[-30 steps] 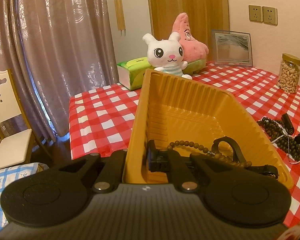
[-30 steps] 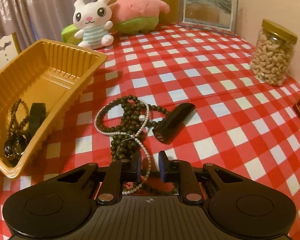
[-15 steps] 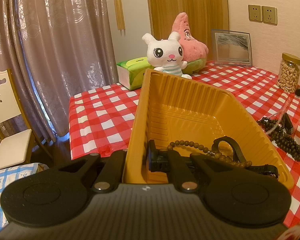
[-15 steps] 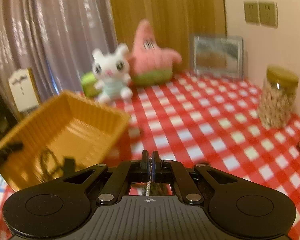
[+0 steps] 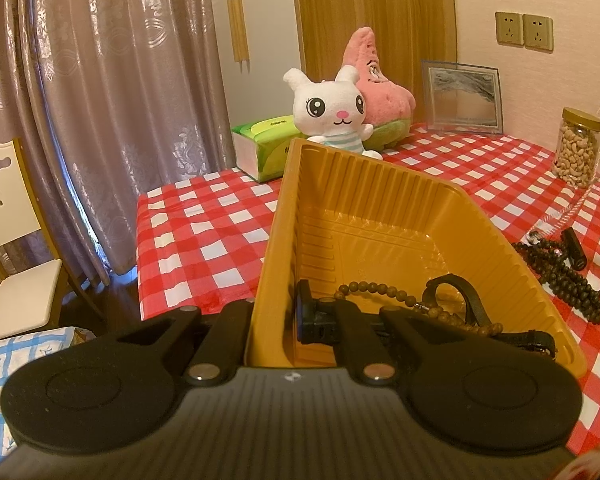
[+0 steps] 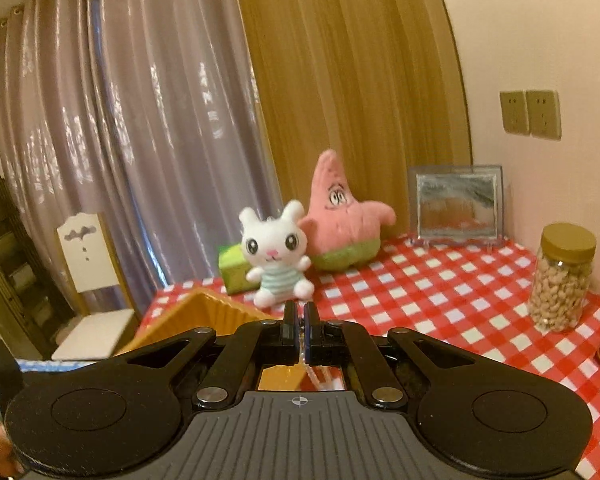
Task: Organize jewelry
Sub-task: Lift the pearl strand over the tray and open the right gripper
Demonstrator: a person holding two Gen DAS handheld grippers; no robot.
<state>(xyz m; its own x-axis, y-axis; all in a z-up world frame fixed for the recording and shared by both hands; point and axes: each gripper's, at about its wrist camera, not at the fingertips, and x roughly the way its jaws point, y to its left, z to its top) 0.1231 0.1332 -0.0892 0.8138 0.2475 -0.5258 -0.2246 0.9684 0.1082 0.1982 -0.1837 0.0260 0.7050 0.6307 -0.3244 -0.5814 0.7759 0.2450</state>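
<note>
My left gripper (image 5: 276, 320) is shut on the near wall of the yellow plastic tray (image 5: 364, 220). The tray holds a brown bead bracelet (image 5: 380, 292) and a black band (image 5: 464, 296). A dark bead necklace (image 5: 564, 276) and a black tube (image 5: 574, 246) lie on the checked cloth to the tray's right. My right gripper (image 6: 300, 324) is shut on a white pearl necklace (image 6: 320, 376) and is raised high above the table. The strand hangs under its jaws and shows faintly in the left wrist view (image 5: 580, 200). The tray's corner (image 6: 216, 308) is below left of the right gripper.
A white bunny toy (image 6: 276, 252), a pink star toy (image 6: 340, 220) and a green tissue box (image 5: 264, 144) stand at the table's back. A picture frame (image 6: 456, 208) and a jar of nuts (image 6: 562, 276) are at the right. A chair (image 5: 12, 240) stands off the table's left edge.
My right gripper closed on the pearl necklace and rose well above the table, pulling the strand off the dark beads. My left gripper kept hold of the tray.
</note>
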